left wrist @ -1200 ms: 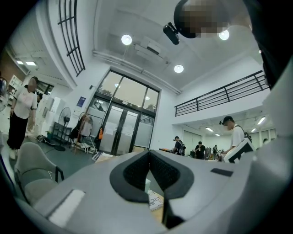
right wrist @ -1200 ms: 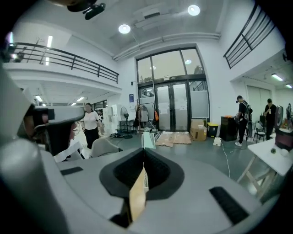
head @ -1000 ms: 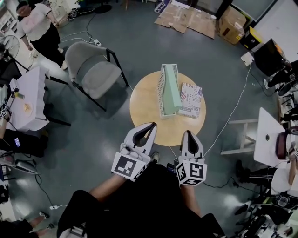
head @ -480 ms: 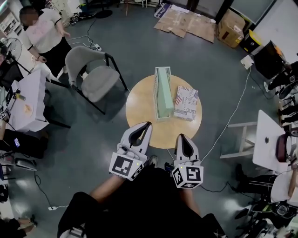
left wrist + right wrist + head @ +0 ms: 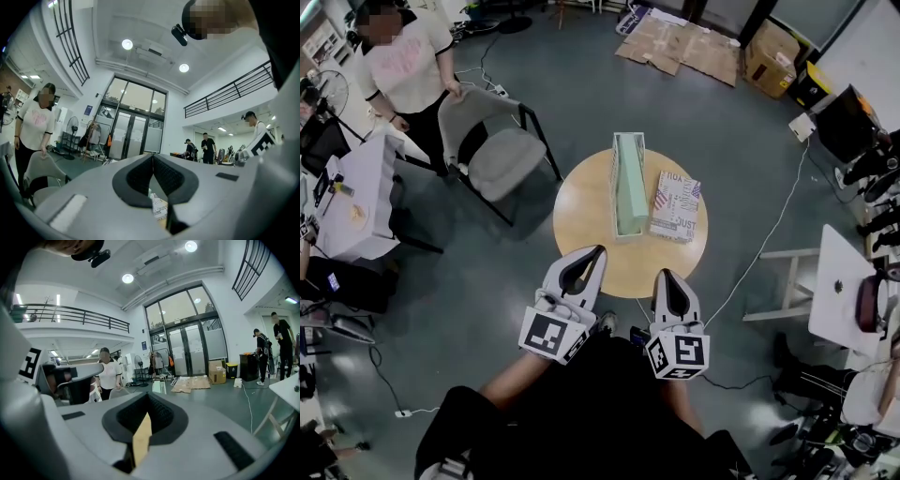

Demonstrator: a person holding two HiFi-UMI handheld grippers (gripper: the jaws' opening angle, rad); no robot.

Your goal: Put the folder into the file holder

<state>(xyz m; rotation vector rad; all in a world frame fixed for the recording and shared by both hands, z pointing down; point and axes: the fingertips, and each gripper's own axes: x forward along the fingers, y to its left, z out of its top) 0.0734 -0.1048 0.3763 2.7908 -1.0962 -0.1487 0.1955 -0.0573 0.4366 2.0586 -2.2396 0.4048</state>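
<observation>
Nearest to us, we record the left gripper (image 5: 600,249) with its jaws closed tip to tip and nothing held. Its own view (image 5: 153,155) confirms the pads meeting at the front, with only an empty gap behind them. To its right, the right gripper (image 5: 662,274) is likewise fully closed and empty, its tips together in its own view (image 5: 147,394). In the head view both sets of tips show against the near edge of the round wooden table (image 5: 581,216).

Farther in, we find the folder (image 5: 675,206), printed in a red, white and blue pattern, lying flat on the right half of the table. It is outside the file holder (image 5: 627,232) and close against its right side. We cannot tell whether the two touch. The white file holder stands at the table's middle, running near to far, with a pale green insert (image 5: 630,183) inside it.

Beyond the table on the left we note a grey chair (image 5: 492,150) and a person (image 5: 403,70) standing behind it. Flattened cardboard (image 5: 680,42) lies on the far floor.
</observation>
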